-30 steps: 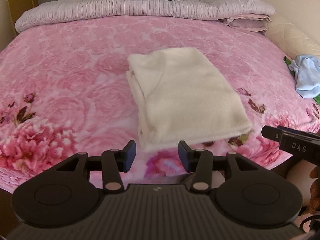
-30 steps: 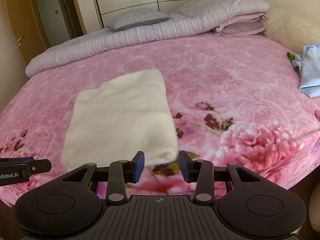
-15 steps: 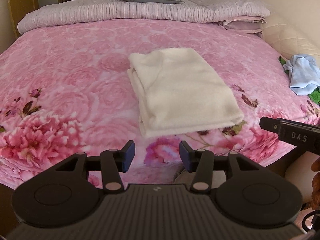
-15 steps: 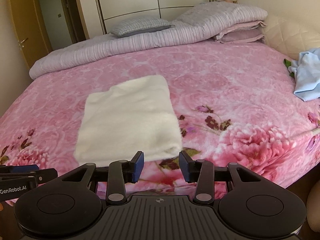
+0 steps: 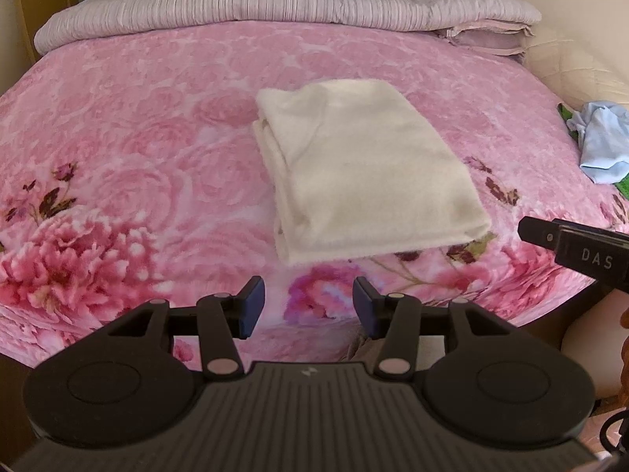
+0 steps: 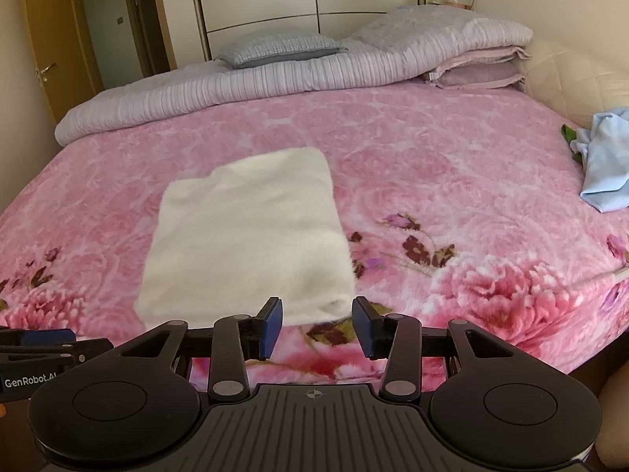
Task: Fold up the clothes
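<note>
A cream garment (image 5: 361, 173) lies folded into a neat rectangle on the pink flowered bedspread (image 5: 137, 149), near the bed's front edge. In the right wrist view the same cream garment (image 6: 247, 232) sits left of centre. My left gripper (image 5: 308, 306) hovers just short of the fold's near edge, open, with nothing between its blue pads. The right gripper (image 6: 317, 326) is held before the garment's near right corner, also open and empty. The right gripper's tip (image 5: 570, 244) pokes in at the right of the left wrist view.
A crumpled light blue garment (image 6: 605, 157) with something green beside it lies at the bed's right edge. A rolled lilac quilt (image 6: 236, 86) and pillows (image 6: 279, 49) line the head of the bed. A wardrobe and a door stand behind.
Both grippers have drawn back a little from the folded garment, which now sits farther from the fingertips. The jaws stay open and the garment has not moved.
</note>
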{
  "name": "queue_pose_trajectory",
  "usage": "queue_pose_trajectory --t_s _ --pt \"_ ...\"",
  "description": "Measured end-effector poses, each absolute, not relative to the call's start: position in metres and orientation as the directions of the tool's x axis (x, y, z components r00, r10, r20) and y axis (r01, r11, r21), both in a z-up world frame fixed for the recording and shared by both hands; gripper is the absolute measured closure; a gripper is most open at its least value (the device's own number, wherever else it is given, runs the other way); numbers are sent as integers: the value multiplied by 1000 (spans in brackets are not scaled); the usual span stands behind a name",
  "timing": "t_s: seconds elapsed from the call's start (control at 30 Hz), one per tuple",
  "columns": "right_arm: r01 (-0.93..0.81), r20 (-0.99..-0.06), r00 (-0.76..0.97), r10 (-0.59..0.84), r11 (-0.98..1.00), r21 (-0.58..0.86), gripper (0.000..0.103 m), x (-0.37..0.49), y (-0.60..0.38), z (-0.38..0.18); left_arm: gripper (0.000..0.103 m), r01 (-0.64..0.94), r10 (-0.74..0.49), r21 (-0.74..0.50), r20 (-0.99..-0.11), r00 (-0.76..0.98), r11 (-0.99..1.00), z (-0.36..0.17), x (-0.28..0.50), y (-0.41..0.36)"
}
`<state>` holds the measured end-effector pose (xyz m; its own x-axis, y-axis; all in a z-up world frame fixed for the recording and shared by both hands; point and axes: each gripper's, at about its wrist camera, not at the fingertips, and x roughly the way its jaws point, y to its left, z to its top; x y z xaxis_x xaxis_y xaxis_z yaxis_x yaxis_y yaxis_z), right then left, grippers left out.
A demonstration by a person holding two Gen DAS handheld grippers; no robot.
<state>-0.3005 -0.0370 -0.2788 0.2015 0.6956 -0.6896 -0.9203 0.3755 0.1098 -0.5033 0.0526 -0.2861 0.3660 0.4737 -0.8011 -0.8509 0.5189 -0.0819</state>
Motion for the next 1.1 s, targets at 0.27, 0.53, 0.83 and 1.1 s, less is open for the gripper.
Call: queue_pose_trajectory --t_s 0.27,0.53,0.83,1.1 --pt "-924 -716 196 670 371 95 60 -290 -18 -289 58 -863 445 -102 -823 353 495 -299 -500 72" --pt "-924 -749 198 632 376 73 59 -276 4 -302 58 -881 417 -161 -833 363 446 -310 -507 105" --pt "-859 -711 70 700 404 313 59 -216 3 -317 57 -867 364 -358 -801 476 346 -329 -538 159" --pt "-731 -693 -86 716 427 532 59 -172 15 -342 50 -780 272 -588 -731 626 215 -362 -547 196"
